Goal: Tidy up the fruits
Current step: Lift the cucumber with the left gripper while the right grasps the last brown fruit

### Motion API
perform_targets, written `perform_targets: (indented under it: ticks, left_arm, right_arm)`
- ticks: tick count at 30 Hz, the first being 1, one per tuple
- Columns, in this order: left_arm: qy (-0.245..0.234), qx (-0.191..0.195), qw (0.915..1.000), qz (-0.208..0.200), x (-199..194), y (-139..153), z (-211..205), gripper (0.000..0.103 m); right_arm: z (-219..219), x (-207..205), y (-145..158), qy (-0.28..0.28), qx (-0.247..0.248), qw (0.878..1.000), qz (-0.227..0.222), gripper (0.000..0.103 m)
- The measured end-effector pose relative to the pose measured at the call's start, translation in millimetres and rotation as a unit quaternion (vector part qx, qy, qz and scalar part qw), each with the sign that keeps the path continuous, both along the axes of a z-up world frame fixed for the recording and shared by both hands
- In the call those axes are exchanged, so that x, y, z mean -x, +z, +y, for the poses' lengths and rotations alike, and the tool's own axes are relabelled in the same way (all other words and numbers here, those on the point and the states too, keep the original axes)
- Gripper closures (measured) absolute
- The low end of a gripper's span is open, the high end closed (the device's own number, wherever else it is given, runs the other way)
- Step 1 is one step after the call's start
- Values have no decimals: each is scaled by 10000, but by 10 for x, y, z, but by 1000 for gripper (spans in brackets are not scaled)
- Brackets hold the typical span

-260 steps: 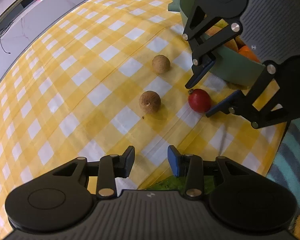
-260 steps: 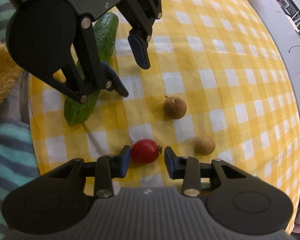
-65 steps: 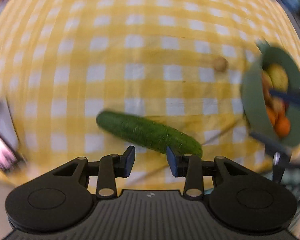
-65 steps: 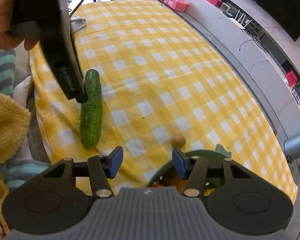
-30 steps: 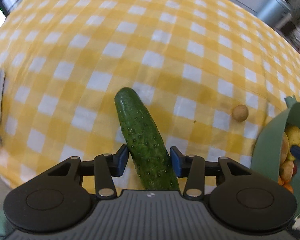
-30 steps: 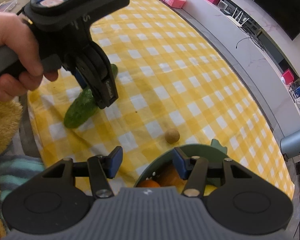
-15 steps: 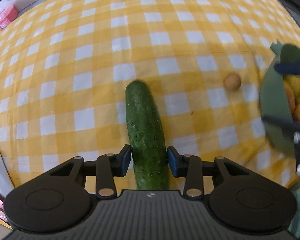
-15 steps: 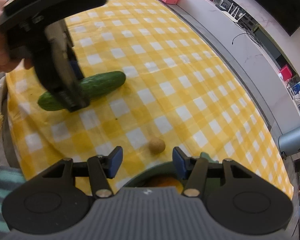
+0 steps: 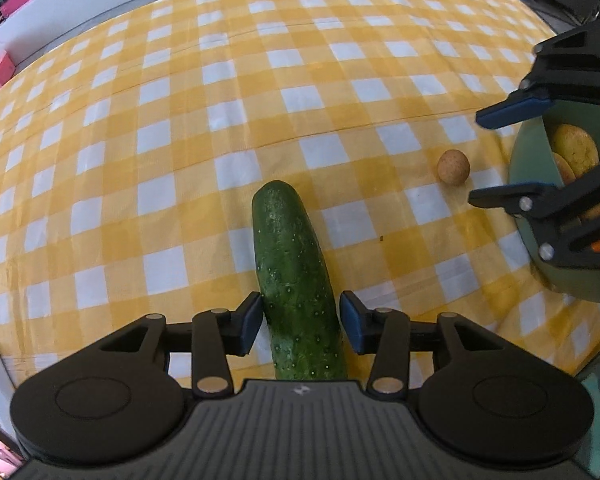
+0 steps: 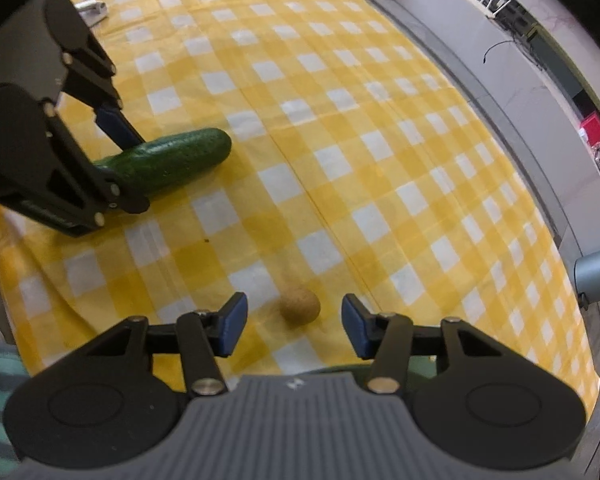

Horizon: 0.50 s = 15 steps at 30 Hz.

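Observation:
A green cucumber (image 9: 296, 276) lies on the yellow checked tablecloth (image 9: 180, 140), its near end between the fingers of my left gripper (image 9: 302, 330). The left pad touches it; a small gap shows at the right pad. The cucumber also shows in the right wrist view (image 10: 172, 160) with the left gripper (image 10: 120, 160) around it. My right gripper (image 10: 292, 322) is open and empty, a small round tan fruit (image 10: 300, 305) lying between and just ahead of its fingertips. This fruit (image 9: 453, 166) sits left of a green bowl (image 9: 540, 216) holding yellow and orange fruit.
The right gripper (image 9: 512, 152) hangs over the bowl's left rim in the left wrist view. A white object (image 10: 92, 9) lies at the far corner of the tablecloth (image 10: 340, 140). A grey counter (image 10: 480, 40) runs beyond the table. The table's near edge is close below both grippers.
The right gripper has moved off the bowl and down over the tan fruit. The left gripper stays around the cucumber's near end, with a slightly wider gap on the right side.

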<state>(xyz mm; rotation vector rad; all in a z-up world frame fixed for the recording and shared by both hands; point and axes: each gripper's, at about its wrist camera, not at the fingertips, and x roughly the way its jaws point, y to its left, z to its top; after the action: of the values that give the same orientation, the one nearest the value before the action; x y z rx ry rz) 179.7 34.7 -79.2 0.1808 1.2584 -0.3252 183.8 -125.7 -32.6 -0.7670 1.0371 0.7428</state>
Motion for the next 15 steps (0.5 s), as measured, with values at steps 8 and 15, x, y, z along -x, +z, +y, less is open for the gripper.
perform_targets:
  ticks: [8,15]
  left_arm:
    - [166,244,9996,51,-5,-5,60,58]
    - [256,145,9995,79,-8,-11,71,59]
  right_arm:
    - [76,-126,-206,47,296,9989,357,66]
    - [78,-164,-265,-61,232,9992,322,73]
